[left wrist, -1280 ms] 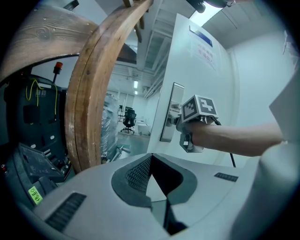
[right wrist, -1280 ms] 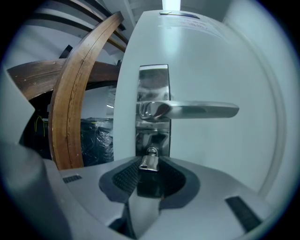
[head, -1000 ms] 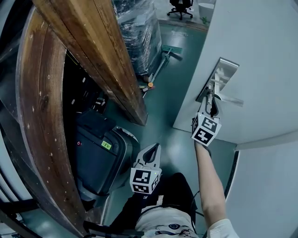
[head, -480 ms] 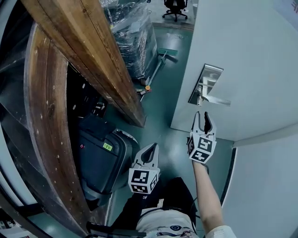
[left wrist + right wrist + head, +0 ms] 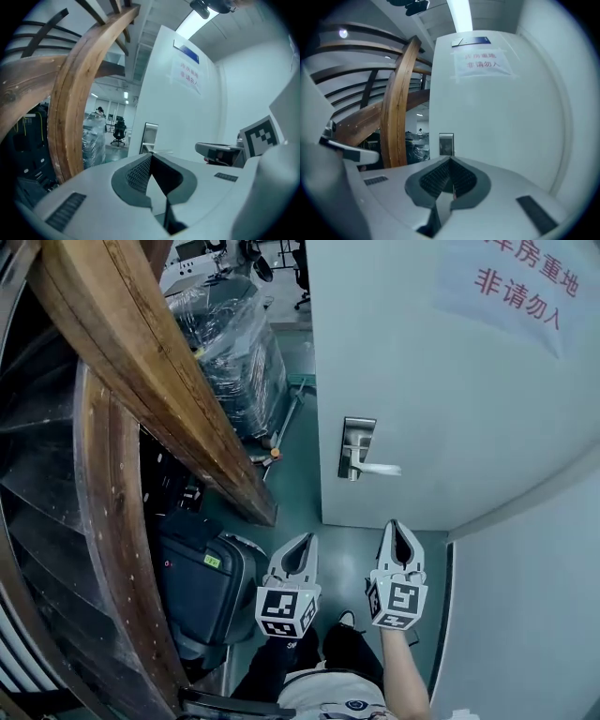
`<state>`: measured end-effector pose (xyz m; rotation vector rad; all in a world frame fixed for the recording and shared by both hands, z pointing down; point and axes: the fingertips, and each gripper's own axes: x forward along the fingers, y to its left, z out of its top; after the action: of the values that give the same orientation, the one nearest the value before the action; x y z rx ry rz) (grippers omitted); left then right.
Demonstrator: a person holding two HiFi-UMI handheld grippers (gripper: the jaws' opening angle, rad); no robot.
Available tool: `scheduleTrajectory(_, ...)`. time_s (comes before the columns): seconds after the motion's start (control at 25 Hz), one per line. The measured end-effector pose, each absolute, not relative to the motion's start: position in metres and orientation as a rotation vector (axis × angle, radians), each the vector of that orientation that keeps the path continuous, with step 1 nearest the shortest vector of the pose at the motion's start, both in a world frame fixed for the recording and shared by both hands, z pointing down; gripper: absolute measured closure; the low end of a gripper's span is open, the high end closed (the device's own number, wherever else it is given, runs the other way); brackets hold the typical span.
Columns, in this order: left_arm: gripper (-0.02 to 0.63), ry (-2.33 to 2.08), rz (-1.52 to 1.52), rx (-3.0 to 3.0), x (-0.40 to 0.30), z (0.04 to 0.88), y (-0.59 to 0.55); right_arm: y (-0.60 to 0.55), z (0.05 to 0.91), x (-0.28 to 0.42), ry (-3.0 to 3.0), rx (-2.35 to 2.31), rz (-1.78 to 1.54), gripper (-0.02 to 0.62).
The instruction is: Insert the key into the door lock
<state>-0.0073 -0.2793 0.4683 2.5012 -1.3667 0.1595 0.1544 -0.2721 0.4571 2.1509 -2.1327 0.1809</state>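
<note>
The door lock [image 5: 357,442] sits on an upright plate at the door's [image 5: 450,381] edge. Whether a key is in it is too small to tell. It lies ahead and slightly left of the right hand-held gripper [image 5: 397,526], the nearer one, whose jaws have just been closing and now press together on nothing. The left hand-held gripper [image 5: 302,540] is also pressed together, empty.

The head view looks steeply down onto the left gripper [image 5: 302,542] and right gripper [image 5: 397,529] — the door [image 5: 450,381] stands beyond their tips. Each gripper view looks roughly level along its own jaws at that door; all three views share the lock plate [image 5: 357,437], well ahead.
</note>
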Motion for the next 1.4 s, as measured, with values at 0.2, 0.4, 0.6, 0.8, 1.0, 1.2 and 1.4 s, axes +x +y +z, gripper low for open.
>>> scheduleTrajectory(0.2, 0.601, -1.344, 0.101, 2.581, 0.024, 0.42, -0.279, -0.249, 0.409, 0.173, -2.191, 2.127, 0.165, 0.588)
scheduleTrajectory(0.4, 0.601, -1.333, 0.038, 2.662, 0.051, 0.374, -0.28, -0.234, 0.356, 0.193, -2.222, 2.161, 0.107, 0.588)
scheduleTrajectory(0.6, 0.601, -1.364, -0.013, 2.718, 0.054, 0.339, -0.283, -0.23, 0.323, 0.202, -2.248, 2.18, 0.042, 0.588)
scheduleTrajectory(0.8, 0.601, -1.381, -0.067, 2.758, 0.053, 0.312, -0.288, -0.228, 0.294, 0.199, -2.313, 2.186, 0.001, 0.588)
scheduleTrajectory(1.0, 0.601, -1.391, -0.082, 2.788, 0.048, 0.299, -0.293, -0.238, 0.284, 0.185, -2.355, 2.162, -0.054, 0.588)
scheduleTrajectory(1.2, 0.601, -1.4, -0.096, 2.794, 0.043, 0.295, -0.302, -0.246, 0.283, 0.179, -2.365, 2.155, -0.071, 0.589)
scheduleTrajectory(1.4, 0.601, -1.385, -0.096, 2.795, 0.046, 0.298, -0.307, -0.251, 0.282, 0.18, -2.311, 2.161, -0.134, 0.589)
